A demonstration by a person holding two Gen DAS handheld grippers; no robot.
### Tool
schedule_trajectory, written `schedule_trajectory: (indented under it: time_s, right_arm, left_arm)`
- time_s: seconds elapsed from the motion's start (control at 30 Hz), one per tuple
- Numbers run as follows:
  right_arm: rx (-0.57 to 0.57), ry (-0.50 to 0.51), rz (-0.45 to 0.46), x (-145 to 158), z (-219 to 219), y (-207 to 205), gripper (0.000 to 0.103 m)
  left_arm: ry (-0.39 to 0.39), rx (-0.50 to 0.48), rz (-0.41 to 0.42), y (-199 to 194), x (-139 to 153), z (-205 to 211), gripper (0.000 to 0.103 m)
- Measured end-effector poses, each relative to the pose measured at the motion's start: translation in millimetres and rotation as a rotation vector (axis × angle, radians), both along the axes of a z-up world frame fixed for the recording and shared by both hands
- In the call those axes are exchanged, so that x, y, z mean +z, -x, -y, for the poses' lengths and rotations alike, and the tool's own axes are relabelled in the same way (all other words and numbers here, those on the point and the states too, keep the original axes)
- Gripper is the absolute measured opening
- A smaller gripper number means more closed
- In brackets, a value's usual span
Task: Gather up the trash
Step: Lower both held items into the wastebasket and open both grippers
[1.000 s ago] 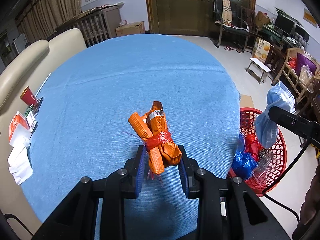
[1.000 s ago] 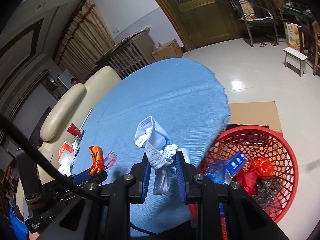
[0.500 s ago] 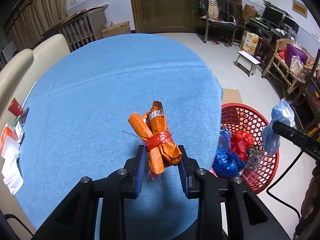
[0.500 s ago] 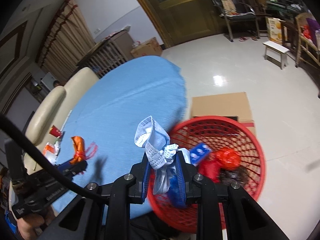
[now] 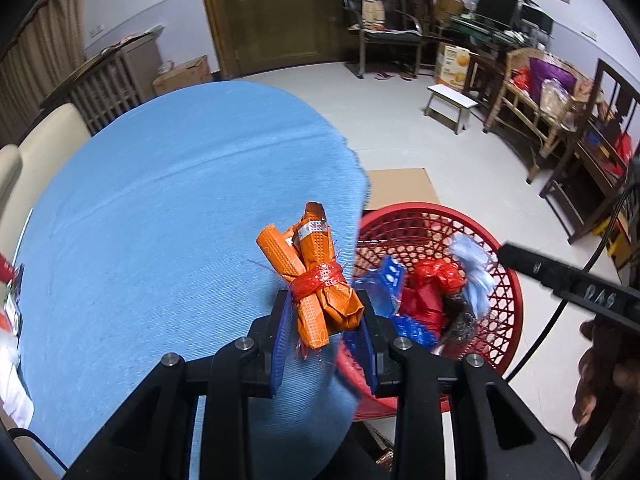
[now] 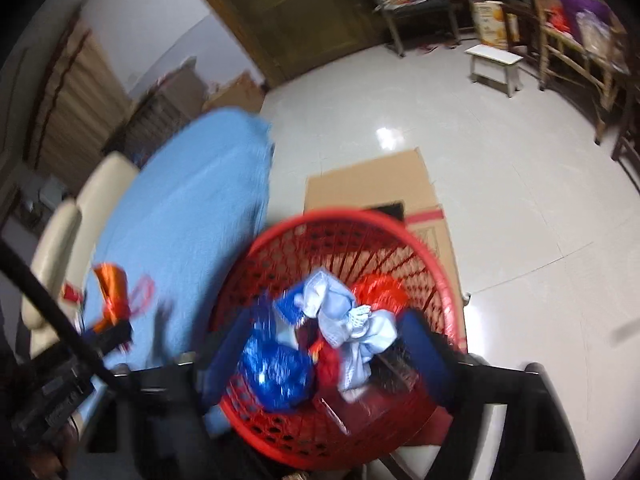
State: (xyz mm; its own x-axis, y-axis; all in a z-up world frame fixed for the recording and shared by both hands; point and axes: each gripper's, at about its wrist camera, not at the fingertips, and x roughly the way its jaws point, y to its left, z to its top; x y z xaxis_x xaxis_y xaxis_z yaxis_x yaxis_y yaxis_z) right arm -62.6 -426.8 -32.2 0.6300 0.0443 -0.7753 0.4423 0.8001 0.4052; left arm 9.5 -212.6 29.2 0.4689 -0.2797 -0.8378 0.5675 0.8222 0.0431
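Observation:
My left gripper [image 5: 325, 322] is shut on an orange wrapper bundle [image 5: 316, 276] tied with a red band, held above the near edge of the blue table [image 5: 160, 220], beside the red basket [image 5: 508, 288]. My right gripper [image 6: 324, 356] is open above the red basket [image 6: 436, 264]. The pale blue and white cloth wad [image 6: 352, 328] is free between its spread fingers, over the trash in the basket; it also shows in the left wrist view [image 5: 474, 276]. The orange bundle shows in the right wrist view [image 6: 114, 296].
The basket holds blue foil [image 6: 276, 368] and red plastic [image 5: 432, 292]. Flat cardboard [image 6: 368, 188] lies on the floor behind it. A cream sofa [image 6: 64, 236] runs along the table's far side. A small white stool [image 5: 450, 102] and wooden furniture [image 5: 560, 120] stand at the right.
My right gripper moved over the basket and opened, letting go of the cloth wad. My left gripper carried the orange bundle right, toward the table edge and basket.

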Motion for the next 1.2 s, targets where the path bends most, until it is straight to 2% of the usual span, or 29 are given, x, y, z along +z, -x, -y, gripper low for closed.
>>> schedule_trajectory:
  time_s: [0.3,0.47,0.93,1.03,1.1,1.13,1.2]
  right_arm:
    - [-0.067,-0.003,0.067,19.7,22.9,20.4,0.083]
    - [-0.087,0.027,0.093,33.4,26.6,31.5,0.083]
    - [-0.127,0.032,0.143,51.5,38.8,42.5,0.083]
    - [-0.134,0.035,0.148,54.9,40.2,43.4,0.083]
    - [-0.134,0.039,0.147,56.0,40.0,42.8,0.083]
    - [-0.132,0.043,0.144,55.9,39.5,42.1,0.083]
    - [-0.129,0.047,0.138,55.4,38.3,40.8,0.083]
  left_arm:
    - [-0.021,-0.070,-0.022,10.4,-9.3,28.1,0.032]
    - [-0.039,-0.110,-0.039,16.0,-18.0,44.8,0.032]
    - [-0.062,-0.136,-0.067,16.1,-32.9,66.5,0.033]
    - [-0.058,-0.137,-0.085,13.9,-36.8,68.5,0.039]
    - [-0.065,-0.131,-0.094,12.2,-39.1,69.5,0.057]
    - [-0.066,-0.126,-0.088,11.8,-38.8,69.3,0.070]
    - [-0.068,-0.116,-0.065,12.1,-36.4,67.7,0.073]
